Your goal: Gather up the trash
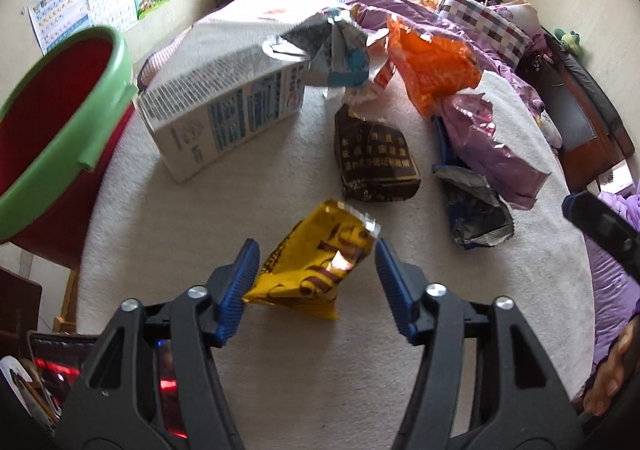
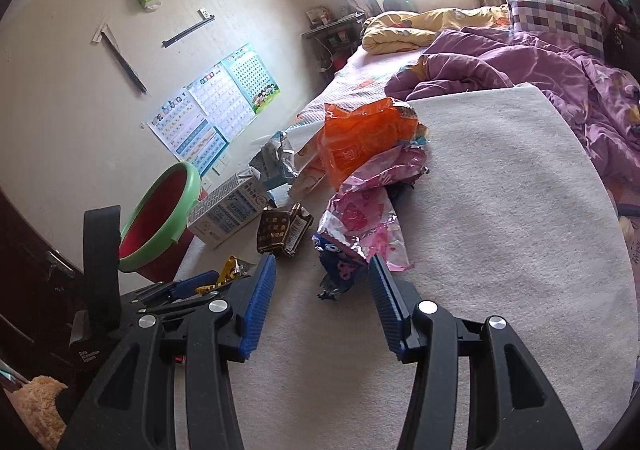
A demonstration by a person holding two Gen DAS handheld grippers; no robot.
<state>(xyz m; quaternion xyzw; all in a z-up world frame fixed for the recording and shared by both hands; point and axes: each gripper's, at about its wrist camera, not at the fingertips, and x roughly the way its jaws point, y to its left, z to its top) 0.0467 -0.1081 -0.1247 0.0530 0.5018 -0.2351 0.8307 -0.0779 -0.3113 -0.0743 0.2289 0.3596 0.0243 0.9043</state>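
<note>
A yellow snack wrapper (image 1: 316,270) lies on the pale mat (image 1: 280,370) between the blue pads of my left gripper (image 1: 315,246). The left pad meets its lower corner; a gap shows along the right pad, so the jaws are open. Beyond it lie a dark brown packet (image 1: 374,160), a white carton (image 1: 224,110), an orange bag (image 1: 432,70), a pink bag (image 1: 492,146) and a dark blue wrapper (image 1: 476,210). My right gripper (image 2: 322,260) hangs open over the mat with nothing in it; the dark blue wrapper (image 2: 340,270) sits just past its fingertips.
A red bin with a green rim (image 1: 104,98) stands tilted at the left edge of the mat, also seen in the right wrist view (image 2: 188,186). Purple bedding (image 2: 520,62) and a checked pillow (image 2: 556,22) lie behind. A hand (image 1: 612,370) shows at the right.
</note>
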